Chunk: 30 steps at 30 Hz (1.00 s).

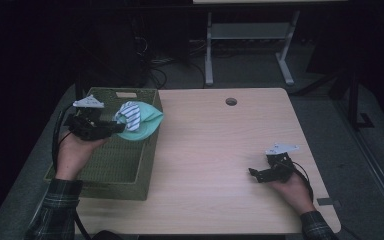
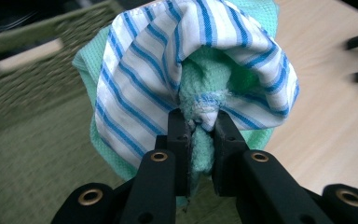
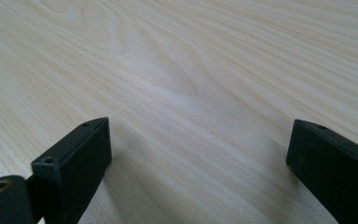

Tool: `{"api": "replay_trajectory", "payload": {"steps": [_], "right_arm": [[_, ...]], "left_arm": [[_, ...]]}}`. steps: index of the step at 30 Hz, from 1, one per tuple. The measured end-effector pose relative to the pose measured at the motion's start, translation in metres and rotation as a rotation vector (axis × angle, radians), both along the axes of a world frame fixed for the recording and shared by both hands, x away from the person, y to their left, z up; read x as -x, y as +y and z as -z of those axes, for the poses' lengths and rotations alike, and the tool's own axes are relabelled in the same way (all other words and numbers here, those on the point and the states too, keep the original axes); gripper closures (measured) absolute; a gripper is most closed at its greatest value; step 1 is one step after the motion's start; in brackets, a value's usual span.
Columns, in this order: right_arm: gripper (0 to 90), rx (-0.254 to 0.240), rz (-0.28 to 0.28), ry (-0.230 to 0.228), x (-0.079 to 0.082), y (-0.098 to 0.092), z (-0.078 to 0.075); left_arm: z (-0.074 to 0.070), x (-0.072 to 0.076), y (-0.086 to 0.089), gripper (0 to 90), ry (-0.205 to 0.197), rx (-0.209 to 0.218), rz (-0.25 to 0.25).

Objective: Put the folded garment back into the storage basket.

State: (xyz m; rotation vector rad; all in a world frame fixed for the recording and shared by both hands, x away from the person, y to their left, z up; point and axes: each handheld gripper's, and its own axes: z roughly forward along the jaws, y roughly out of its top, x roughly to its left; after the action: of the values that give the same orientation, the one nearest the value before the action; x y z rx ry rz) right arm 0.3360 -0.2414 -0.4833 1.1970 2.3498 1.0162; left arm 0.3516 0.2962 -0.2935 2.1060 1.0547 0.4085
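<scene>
A bundle of cloth, a mint-green towel (image 1: 147,124) wrapped with a blue-and-white striped cloth (image 1: 130,116), hangs over the right rim of a woven green basket (image 1: 115,165). My left gripper (image 1: 114,127) is shut on that bundle; in the left gripper view the jaws pinch the green towel (image 2: 200,154) under the striped cloth (image 2: 135,88). My right gripper (image 1: 254,174) rests low over the wooden table (image 1: 215,145) at the right, jaws wide apart with nothing between them. In the right gripper view its fingers (image 3: 74,158) frame bare wood (image 3: 191,93).
The basket stands at the table's left edge, its inside bare where visible. A round cable hole (image 1: 231,101) sits near the table's far edge. Beyond the table are a desk frame (image 1: 250,45) and floor cables.
</scene>
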Motion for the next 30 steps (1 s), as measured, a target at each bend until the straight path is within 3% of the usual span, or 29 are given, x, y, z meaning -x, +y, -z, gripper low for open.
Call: {"api": "replay_trajectory", "payload": {"steps": [7,14,21,24,30], "right_arm": [[6.0,0.000,0.001,0.001,0.000,0.000,0.000],[6.0,0.002,0.002,0.002,0.000,0.000,0.000],[6.0,0.001,0.007,0.004,0.000,0.000,0.000],[6.0,0.000,0.010,0.007,0.000,0.000,0.000],[6.0,-0.001,0.012,0.007,0.000,0.000,0.000]], "left_arm": [[0.030,-0.004,0.028,79.6,0.036,0.004,-0.105],[0.056,-0.007,0.046,79.5,0.070,-0.030,-0.179],[0.080,-0.011,0.050,78.9,0.124,-0.072,-0.203],[0.083,-0.014,0.045,78.3,0.125,-0.092,-0.191],[0.094,-0.020,0.040,77.2,0.165,-0.128,-0.190]]}}
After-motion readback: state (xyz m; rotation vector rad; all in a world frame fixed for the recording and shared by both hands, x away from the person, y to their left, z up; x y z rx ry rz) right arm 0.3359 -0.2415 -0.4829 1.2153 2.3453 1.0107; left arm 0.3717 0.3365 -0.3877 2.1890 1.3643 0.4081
